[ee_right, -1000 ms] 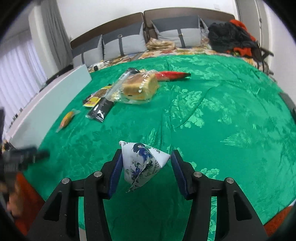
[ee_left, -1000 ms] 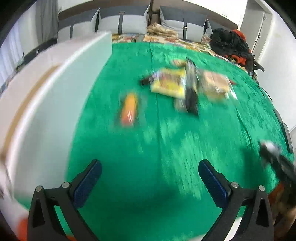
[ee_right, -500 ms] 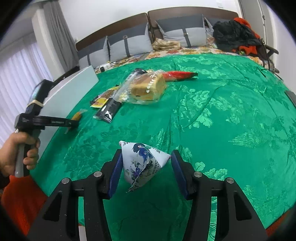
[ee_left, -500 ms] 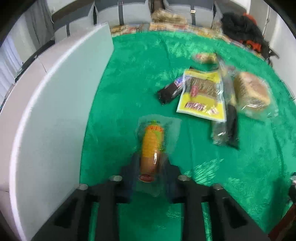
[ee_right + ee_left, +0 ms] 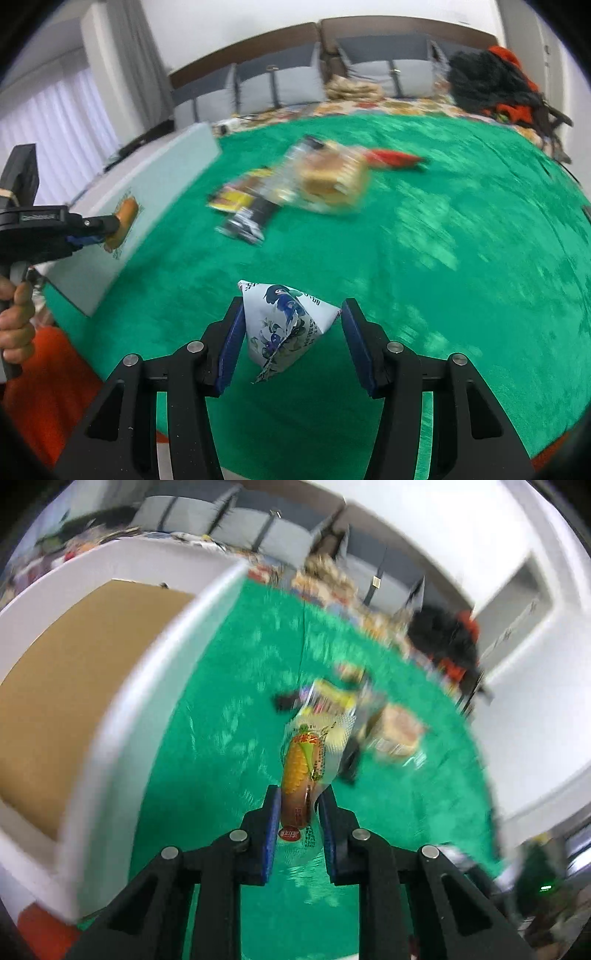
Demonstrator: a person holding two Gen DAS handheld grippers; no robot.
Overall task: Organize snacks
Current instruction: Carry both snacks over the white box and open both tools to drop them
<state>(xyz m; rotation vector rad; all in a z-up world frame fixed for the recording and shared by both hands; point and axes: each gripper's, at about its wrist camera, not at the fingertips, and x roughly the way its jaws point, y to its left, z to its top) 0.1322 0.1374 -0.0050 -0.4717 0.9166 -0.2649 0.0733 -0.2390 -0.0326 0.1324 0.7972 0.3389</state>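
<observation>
My left gripper point(image 5: 300, 792) is shut on a clear packet with a yellow corn sausage point(image 5: 301, 760) and holds it in the air above the green cloth. In the right wrist view the left gripper point(image 5: 107, 229) holds that corn sausage point(image 5: 123, 218) up against the side of the white box point(image 5: 159, 177). The white box point(image 5: 147, 686) has a brown cardboard floor and stands on the left. My right gripper point(image 5: 291, 314) is shut on a white triangular packet with a blue pattern point(image 5: 284, 321), lifted off the cloth.
A bread packet point(image 5: 332, 177), a yellow packet point(image 5: 236, 194), a dark packet point(image 5: 251, 221) and a red packet point(image 5: 395, 158) lie in a cluster mid-cloth. A person's hand point(image 5: 14, 325) grips the left handle. Grey cushions and dark clothes line the far edge.
My left gripper went from open to shut on the corn sausage packet, then lifted it off the cloth towards the white box. The right gripper kept its hold on the triangular packet and drifted slightly.
</observation>
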